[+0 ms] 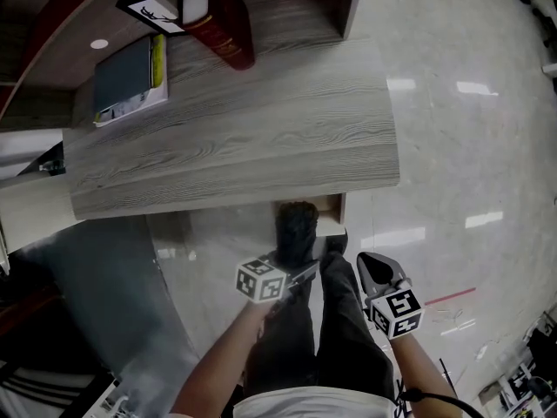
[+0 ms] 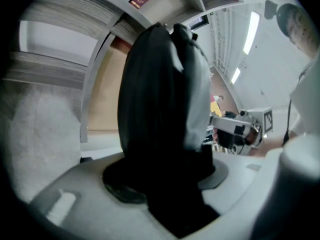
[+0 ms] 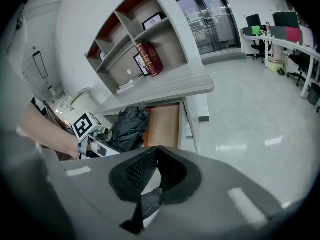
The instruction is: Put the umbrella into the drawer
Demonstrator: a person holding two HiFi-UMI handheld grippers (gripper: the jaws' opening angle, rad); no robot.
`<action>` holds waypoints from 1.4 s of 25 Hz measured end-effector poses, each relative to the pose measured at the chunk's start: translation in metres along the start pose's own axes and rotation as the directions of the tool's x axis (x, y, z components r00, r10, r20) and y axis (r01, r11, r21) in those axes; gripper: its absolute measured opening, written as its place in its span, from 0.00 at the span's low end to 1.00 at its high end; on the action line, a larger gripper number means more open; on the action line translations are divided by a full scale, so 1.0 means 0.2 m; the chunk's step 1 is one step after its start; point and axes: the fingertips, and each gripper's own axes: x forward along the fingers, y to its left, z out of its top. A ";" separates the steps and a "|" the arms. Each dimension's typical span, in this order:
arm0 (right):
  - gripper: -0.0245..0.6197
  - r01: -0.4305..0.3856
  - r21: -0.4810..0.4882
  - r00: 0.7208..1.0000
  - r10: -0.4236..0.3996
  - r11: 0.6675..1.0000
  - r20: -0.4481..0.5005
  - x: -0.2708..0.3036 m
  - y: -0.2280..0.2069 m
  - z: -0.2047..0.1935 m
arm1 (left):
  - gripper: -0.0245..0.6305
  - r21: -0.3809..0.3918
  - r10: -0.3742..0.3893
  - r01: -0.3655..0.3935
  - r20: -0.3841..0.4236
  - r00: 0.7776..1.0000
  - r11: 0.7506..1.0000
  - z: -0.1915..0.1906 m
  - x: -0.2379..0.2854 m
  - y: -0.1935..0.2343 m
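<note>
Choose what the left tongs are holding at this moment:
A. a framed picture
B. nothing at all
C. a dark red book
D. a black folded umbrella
D: in the left gripper view, the left tongs are closed on the black folded umbrella, which is raised in front of the open drawer.

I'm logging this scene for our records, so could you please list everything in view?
Umbrella: one, black, folded, over the open drawer.
Drawer: one, light wood inside, pulled out under the desk.
Desk: one, grey wood-grain, above the drawer.
Book: one, dark red, leaning at the desk's back.
Notebook: one, grey with a yellow edge, desk's left part.
Framed pictures: two, dark-framed, on the shelves.
Left gripper: grey, shut on the umbrella.
Right gripper: grey, shut, empty, beside the umbrella.
Legs: dark trousers, below.
</note>
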 end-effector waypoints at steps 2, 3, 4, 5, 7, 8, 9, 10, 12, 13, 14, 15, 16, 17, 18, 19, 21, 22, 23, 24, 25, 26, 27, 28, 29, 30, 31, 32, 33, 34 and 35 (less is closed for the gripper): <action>0.05 0.010 0.003 1.000 -0.010 1.000 -0.002 0.02 -0.01 -0.01 | 0.40 -0.009 0.012 -0.012 -0.026 1.000 1.000 -0.02 0.02 0.03; 0.05 0.013 0.006 1.000 -0.013 1.000 -0.001 0.03 -0.02 -0.01 | 0.40 -0.010 0.019 -0.019 -0.040 0.999 1.000 -0.02 0.03 0.05; 0.05 0.013 0.010 1.000 -0.013 1.000 0.000 0.04 -0.01 -0.01 | 0.40 -0.011 0.026 -0.026 -0.053 0.998 1.000 -0.03 0.03 0.07; 0.05 0.012 0.016 1.000 -0.012 1.000 0.002 0.06 -0.01 -0.02 | 0.40 -0.011 0.033 -0.034 -0.064 0.997 0.999 -0.03 0.03 0.09; 0.05 0.010 0.029 1.000 -0.010 1.000 0.001 0.08 -0.01 -0.04 | 0.40 -0.018 0.046 -0.047 -0.075 0.996 0.999 -0.03 0.04 0.12; 0.05 0.012 0.033 1.000 -0.012 0.999 0.000 0.09 -0.02 -0.04 | 0.40 -0.024 0.049 -0.051 -0.075 0.996 0.998 -0.03 0.05 0.13; 0.05 0.015 0.037 1.000 -0.015 0.999 -0.001 0.10 -0.03 -0.05 | 0.40 -0.030 0.052 -0.054 -0.074 0.996 0.998 -0.02 0.06 0.14; 0.05 0.017 0.039 1.000 -0.017 0.999 -0.001 0.11 -0.04 -0.05 | 0.40 -0.036 0.053 -0.056 -0.071 0.996 0.998 -0.01 0.07 0.15; 0.05 0.017 0.044 1.000 -0.017 0.999 0.003 0.14 -0.06 -0.05 | 0.40 -0.045 0.055 -0.058 -0.066 0.996 0.997 0.01 0.10 0.17; 0.05 0.017 0.046 1.000 -0.017 0.999 0.006 0.16 -0.07 -0.05 | 0.40 -0.050 0.058 -0.061 -0.064 0.996 0.997 0.02 0.12 0.18; 0.05 0.017 0.048 1.000 -0.017 0.999 0.010 0.17 -0.08 -0.05 | 0.40 -0.056 0.062 -0.066 -0.064 0.996 0.996 0.03 0.13 0.19; 0.05 0.018 0.052 1.000 -0.019 0.998 0.012 0.18 -0.09 -0.05 | 0.40 -0.064 0.070 -0.074 -0.063 0.996 0.995 0.04 0.14 0.21; 0.05 0.022 0.057 1.000 -0.023 0.998 0.014 0.19 -0.10 -0.05 | 0.40 -0.072 0.080 -0.084 -0.062 0.995 0.994 0.05 0.15 0.23; 0.05 0.027 0.064 0.999 -0.028 0.998 0.016 0.20 -0.12 -0.05 | 0.40 -0.083 0.089 -0.094 -0.061 0.994 0.992 0.06 0.16 0.25; 0.05 0.033 0.073 0.999 -0.034 0.997 0.019 0.20 -0.13 -0.05 | 0.40 -0.095 0.097 -0.102 -0.057 0.994 0.990 0.07 0.17 0.26; 0.05 0.037 0.083 0.999 -0.039 0.996 0.022 0.21 -0.15 -0.05 | 0.40 -0.106 0.102 -0.107 -0.052 0.993 0.989 0.08 0.18 0.27; 0.05 0.039 0.101 0.999 -0.042 0.994 0.031 0.21 -0.17 -0.05 | 0.40 -0.116 0.107 -0.111 -0.041 0.993 0.987 0.12 0.19 0.29; 0.05 0.036 0.108 0.999 -0.040 0.994 0.035 0.22 -0.18 -0.05 | 0.40 -0.117 0.108 -0.112 -0.037 0.993 0.987 0.14 0.20 0.30; 0.05 0.032 0.111 0.999 -0.037 0.993 0.039 0.22 -0.19 -0.05 | 0.40 -0.117 0.107 -0.110 -0.033 0.994 0.987 0.16 0.21 0.30; 0.05 0.027 0.112 0.998 -0.032 0.993 0.045 0.23 -0.19 -0.05 | 0.40 -0.117 0.103 -0.106 -0.027 0.994 0.987 0.18 0.22 0.30; 0.05 0.023 0.111 0.998 -0.028 0.994 0.050 0.24 -0.20 -0.05 | 0.40 -0.119 0.099 -0.101 -0.020 0.995 0.988 0.20 0.23 0.30; 0.05 0.019 0.111 0.998 -0.025 0.994 0.053 0.25 -0.20 -0.05 | 0.40 -0.121 0.095 -0.096 -0.012 0.995 0.988 0.23 0.24 0.31; 0.05 0.016 0.111 0.998 -0.022 0.994 0.054 0.27 -0.21 -0.05 | 0.40 -0.124 0.093 -0.093 -0.002 0.996 0.988 0.25 0.26 0.31; 0.05 0.012 0.111 0.998 -0.018 0.994 0.054 0.29 -0.21 -0.06 | 0.40 -0.127 0.093 -0.091 0.009 0.996 0.988 0.28 0.27 0.33; 0.05 0.009 0.110 0.998 -0.015 0.994 0.054 0.30 -0.21 -0.07 | 0.40 -0.126 0.096 -0.093 0.020 0.995 0.988 0.30 0.28 0.34; 0.05 0.006 0.109 0.999 -0.012 0.994 0.053 0.32 -0.21 -0.08 | 0.40 -0.119 0.106 -0.102 0.027 0.994 0.988 0.31 0.28 0.35; 0.05 0.004 0.108 0.999 -0.010 0.994 0.051 0.32 -0.21 -0.08 | 0.40 -0.108 0.123 -0.119 0.032 0.992 0.987 0.32 0.29 0.37; 0.05 0.004 0.107 0.999 -0.009 0.994 0.050 0.33 -0.22 -0.09 | 0.40 -0.098 0.144 -0.140 0.037 0.989 0.985 0.32 0.29 0.38; 0.05 0.005 0.107 0.999 -0.011 0.994 0.049 0.33 -0.22 -0.09 | 0.40 -0.090 0.164 -0.160 0.045 0.985 0.983 0.31 0.30 0.39; 0.05 0.008 0.109 0.999 -0.013 0.994 0.048 0.33 -0.24 -0.10 | 0.40 -0.082 0.182 -0.178 0.055 0.982 0.981 0.32 0.31 0.39; 0.05 0.011 0.113 0.999 -0.017 0.994 0.048 0.33 -0.25 -0.10 | 0.41 -0.074 0.198 -0.193 0.066 0.978 0.978 0.32 0.31 0.39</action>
